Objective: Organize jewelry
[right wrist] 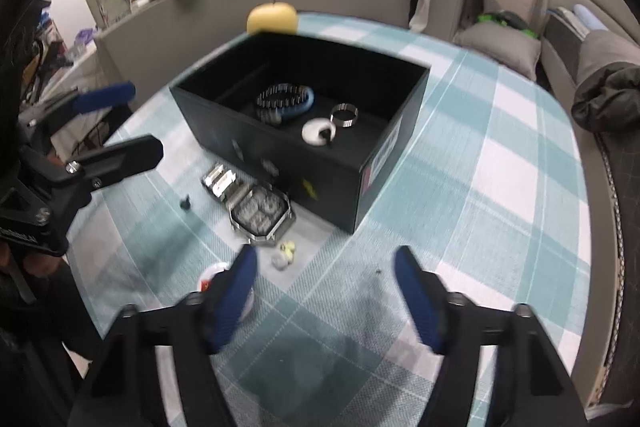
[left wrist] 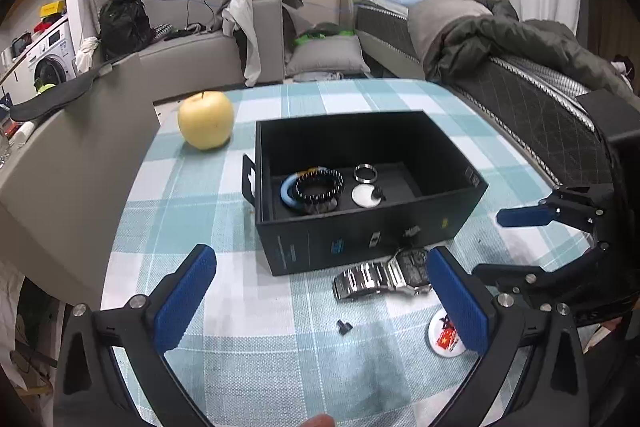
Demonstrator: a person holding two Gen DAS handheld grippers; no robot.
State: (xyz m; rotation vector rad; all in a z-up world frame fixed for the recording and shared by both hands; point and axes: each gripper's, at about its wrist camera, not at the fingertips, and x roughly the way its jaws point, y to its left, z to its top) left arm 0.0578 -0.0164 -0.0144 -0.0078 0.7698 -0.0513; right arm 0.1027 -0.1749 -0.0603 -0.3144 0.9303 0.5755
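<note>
While both grippers hang over the checked tablecloth (left wrist: pixel 280 347), nothing is held.
Left gripper (left wrist: pixel 320 291): fingers spread wide, empty, low over the cloth in front of the box.
Right gripper (right wrist: pixel 326 291): fingers wide apart, empty, above the cloth near the box's front corner; view is motion-blurred.
Black box (left wrist: pixel 360 239): open top, sits mid-table.
Inside box: beaded bracelet (left wrist: pixel 320 183) lying over a blue bangle (left wrist: pixel 287 191) on the left; silver ring (left wrist: pixel 366 173) and a white round piece (left wrist: pixel 365 195) to the right.
Watch (left wrist: pixel 384 275): steel band, lies on cloth just in front of the box, outside it, partly behind the left gripper's right finger.
Badge (left wrist: pixel 444 337): white round pin with red print, on cloth, partly hidden by the same finger.
Small black bit (left wrist: pixel 343 326): on cloth, near the watch.
Small yellowish and pale pieces (right wrist: pixel 285 253): just beside the watch face, too blurred to tell.
Apple (left wrist: pixel 205 119): yellow, far left of table, behind the box.
</note>
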